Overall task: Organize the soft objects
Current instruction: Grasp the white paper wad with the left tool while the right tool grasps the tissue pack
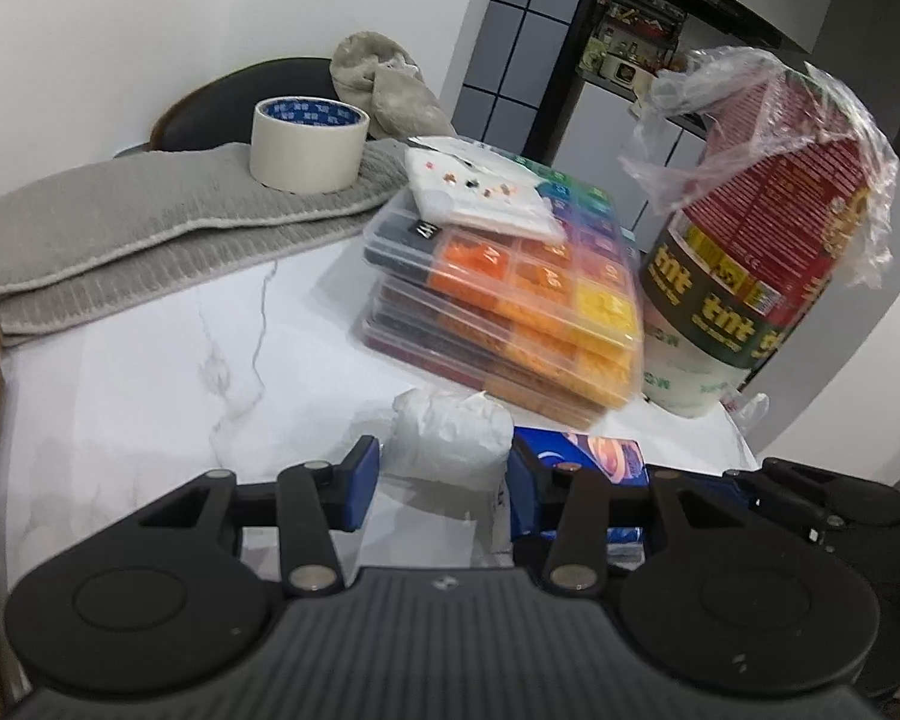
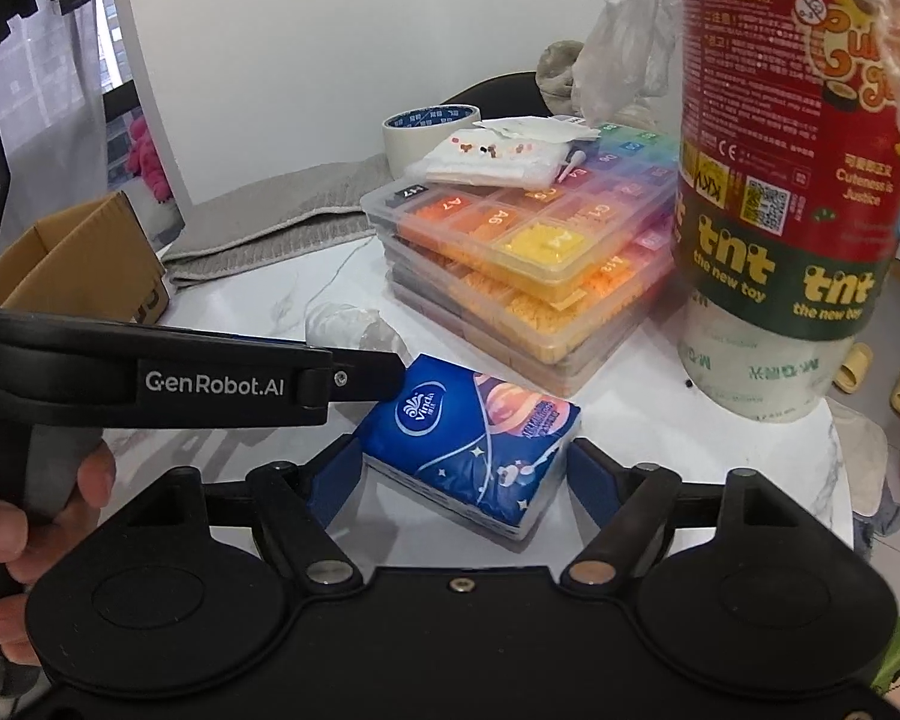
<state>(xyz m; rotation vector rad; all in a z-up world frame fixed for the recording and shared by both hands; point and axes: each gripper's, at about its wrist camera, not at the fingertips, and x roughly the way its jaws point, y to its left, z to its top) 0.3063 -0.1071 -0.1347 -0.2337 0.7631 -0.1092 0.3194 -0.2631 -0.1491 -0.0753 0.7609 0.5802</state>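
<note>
Found the left gripper (image 1: 444, 474) low in the left wrist view, jaws drawn in on a crumpled white wad (image 1: 450, 438), pads appearing to press it from both sides. Judged this a grip for lifting the wad off the worktop (image 1: 150, 390), where it lies at lower centre of the frame.

Found the right gripper (image 2: 465, 468) at lower centre of the right wrist view, jaws spread wide astride a blue tissue pack (image 2: 474, 444). Saw the pack lying flat on the worktop with a pad just beside each end. Could not confirm any pressure on it; recorded as not gripped. Judged the straddle a way to line up on the pack's width.

Noted a hand (image 2: 30, 510) at the left edge of that view, wrapped round the handle of the left gripper, which crosses the frame from the left with its tip just above the pack.

Located more soft goods at upper left of the left wrist view: a folded grey towel (image 1: 150, 222) with a roll of tape (image 1: 306, 144) standing on it, and a bunched grey cloth (image 1: 384, 84) behind.

Recorded hard items crowding the centre and right: stacked bead boxes (image 1: 510, 300) and a tall wrapped canister (image 1: 768, 210). Spotted an open cardboard box (image 2: 84, 264) at left, a possible bin for the soft things; purpose unconfirmed.
</note>
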